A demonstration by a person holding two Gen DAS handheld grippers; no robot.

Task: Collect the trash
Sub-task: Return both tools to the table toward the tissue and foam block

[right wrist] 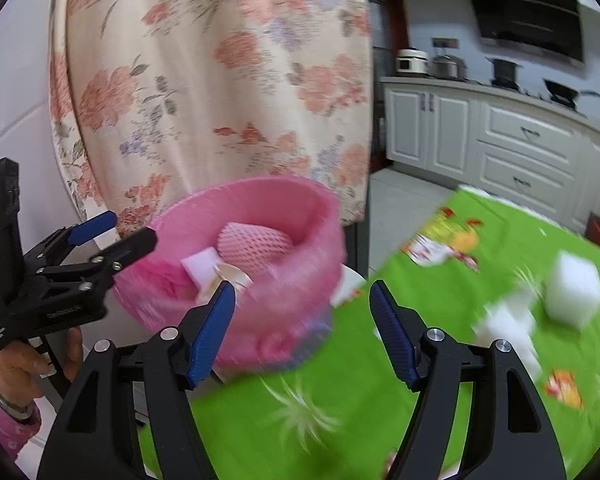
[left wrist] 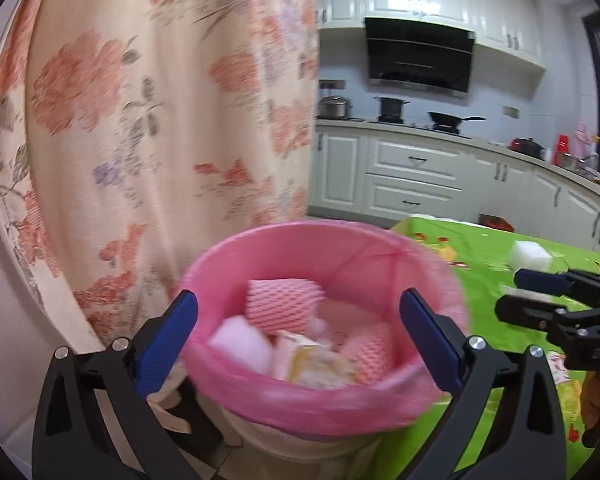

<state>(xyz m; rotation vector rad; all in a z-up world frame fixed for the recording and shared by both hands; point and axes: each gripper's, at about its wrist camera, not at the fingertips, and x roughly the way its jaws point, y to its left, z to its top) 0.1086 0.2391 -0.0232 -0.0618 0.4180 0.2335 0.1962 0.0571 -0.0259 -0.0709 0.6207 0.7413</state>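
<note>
2 open hand-held grippers [left wrist: 299, 340] [right wrist: 302, 332] flank pink-lined bin [left wrist: 340, 248].

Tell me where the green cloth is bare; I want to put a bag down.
Bare cloth lies between the bin and the white foam blocks, just ahead of the right gripper. The far right is crowded with the blocks. The bin itself holds trash already.

A floral curtain [left wrist: 160, 100] hangs left of the white cabinets [left wrist: 412, 176]. Above them sits a black hood [left wrist: 420, 56]. Pots stand under it.
</note>
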